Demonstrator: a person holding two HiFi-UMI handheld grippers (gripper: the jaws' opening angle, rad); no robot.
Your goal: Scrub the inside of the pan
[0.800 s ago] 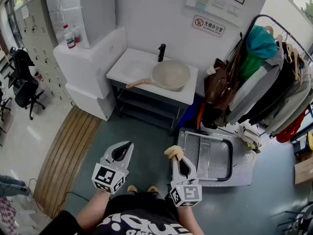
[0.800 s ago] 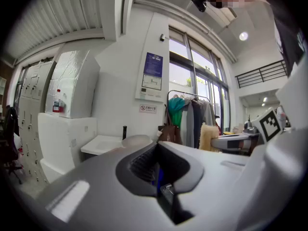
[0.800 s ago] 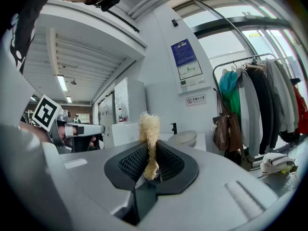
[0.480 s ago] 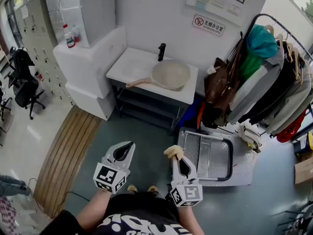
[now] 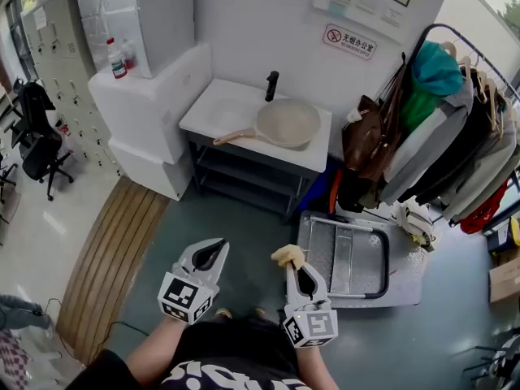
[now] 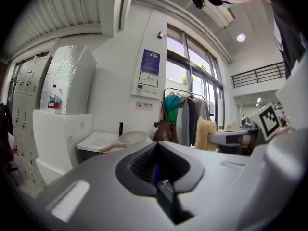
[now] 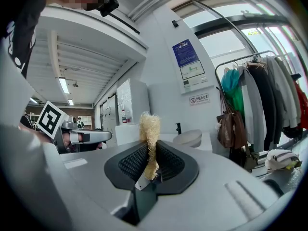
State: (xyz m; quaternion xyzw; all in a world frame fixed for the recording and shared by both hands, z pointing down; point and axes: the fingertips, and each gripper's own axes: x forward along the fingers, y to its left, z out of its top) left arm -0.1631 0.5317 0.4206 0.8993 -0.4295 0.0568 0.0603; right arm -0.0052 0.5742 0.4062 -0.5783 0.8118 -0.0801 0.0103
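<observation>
The fingers of my right gripper [image 7: 151, 154] are clamped on a pale, fibrous scrubber [image 7: 149, 128], pinched low down so that most of the tuft stands free beyond the tips. The fingers of my left gripper [image 6: 157, 166] are pressed together with nothing between them. Both tools are well apart from the pan [image 5: 288, 123] and on my side of it, so by my reading scrubbing has not begun. The pan lies open side up on the white bench [image 5: 218, 106], its wooden handle [image 5: 236, 136] pointing to the pan's left and a black tap [image 5: 272, 85] just behind its rim. My main worry is the grip: with so little scrubber in the fingers, hard rubbing inside the pan could drag it loose or fold it over. The pan looks unsecured too; unless the left fingers open and take the handle, pressure may spin or slide it along the bench. A wide stroke could also knock the tap — and a flat metal trolley [image 5: 349, 258] lies on the floor between me and the pan's right side, so I might stumble on it.
</observation>
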